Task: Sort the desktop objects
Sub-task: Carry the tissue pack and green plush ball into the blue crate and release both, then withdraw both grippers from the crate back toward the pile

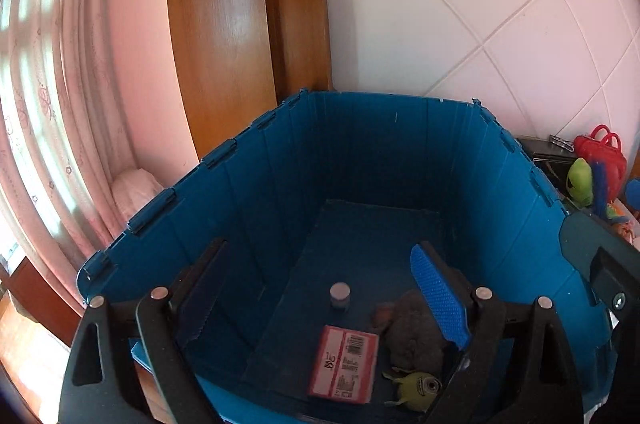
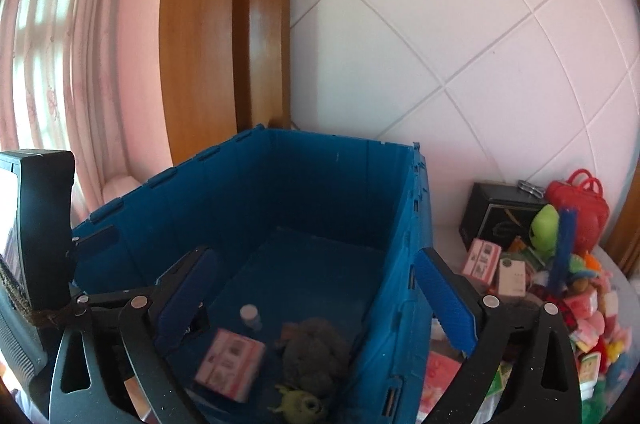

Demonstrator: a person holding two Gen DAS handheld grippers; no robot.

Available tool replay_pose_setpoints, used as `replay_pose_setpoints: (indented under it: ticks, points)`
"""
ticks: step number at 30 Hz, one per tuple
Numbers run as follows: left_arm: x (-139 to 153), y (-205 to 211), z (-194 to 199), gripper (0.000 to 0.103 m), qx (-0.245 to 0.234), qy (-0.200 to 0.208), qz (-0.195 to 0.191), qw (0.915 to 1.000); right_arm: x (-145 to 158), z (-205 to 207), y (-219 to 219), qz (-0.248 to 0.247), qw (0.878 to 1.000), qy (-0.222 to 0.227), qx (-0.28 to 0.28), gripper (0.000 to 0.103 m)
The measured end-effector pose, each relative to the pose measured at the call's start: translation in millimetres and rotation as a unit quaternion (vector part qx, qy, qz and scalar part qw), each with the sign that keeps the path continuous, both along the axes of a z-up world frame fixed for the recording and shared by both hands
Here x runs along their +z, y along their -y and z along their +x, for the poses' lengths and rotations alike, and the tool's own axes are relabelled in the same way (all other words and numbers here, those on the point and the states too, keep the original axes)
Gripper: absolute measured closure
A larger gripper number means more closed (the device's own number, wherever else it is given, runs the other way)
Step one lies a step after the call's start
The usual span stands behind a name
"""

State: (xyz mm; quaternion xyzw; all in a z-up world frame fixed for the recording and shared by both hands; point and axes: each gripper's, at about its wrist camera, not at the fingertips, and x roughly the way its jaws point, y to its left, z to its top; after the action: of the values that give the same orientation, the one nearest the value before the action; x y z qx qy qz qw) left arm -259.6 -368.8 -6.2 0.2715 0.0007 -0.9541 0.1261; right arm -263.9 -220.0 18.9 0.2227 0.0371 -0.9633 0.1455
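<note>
A deep blue plastic crate [image 1: 280,160] [image 2: 400,304] stands against the wall. On its floor lie a pink carton [image 1: 345,364] [image 2: 231,364], a small white-capped bottle [image 1: 340,297] [image 2: 251,316], a grey plush toy [image 1: 412,334] [image 2: 316,352] and a green one-eyed monster toy [image 1: 418,388] [image 2: 300,404]. My left gripper [image 1: 320,300] hangs open and empty over the crate. My right gripper [image 2: 320,300] is open and empty, straddling the crate's right wall. A heap of toys and small cartons [image 2: 560,296] lies right of the crate.
A black box [image 2: 496,220] and a red toy bag [image 2: 580,212] [image 1: 602,160] stand behind the heap by the tiled wall. A wooden door frame [image 1: 224,24] and pink curtains [image 1: 60,84] are behind the crate. The left gripper's body [image 2: 36,244] shows at the left edge.
</note>
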Motion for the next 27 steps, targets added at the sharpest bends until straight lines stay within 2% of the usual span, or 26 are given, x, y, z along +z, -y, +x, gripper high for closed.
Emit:
replay_pose_setpoints:
  ticks: [8,15,21,27]
  points:
    - [-0.1,-10.3,16.3,0.011,-0.013,-0.005,0.010,0.9998,0.0,16.3,0.1,0.011,1.000,-0.014,-0.004,0.000]
    - [7.9,-17.7,40.4,0.011,-0.033,-0.030,0.021,0.9988,-3.1,33.5,-14.3,0.017,0.999,-0.024,-0.022,0.000]
    - [13.3,-30.5,61.5,0.011,-0.045,-0.058,0.023,0.9970,-2.6,58.7,-44.2,0.002,0.998,-0.043,-0.051,0.000]
    - [25.2,-56.5,81.0,0.011,-0.083,-0.090,0.021,0.9922,2.8,88.0,-86.0,-0.001,0.993,-0.075,-0.096,0.000]
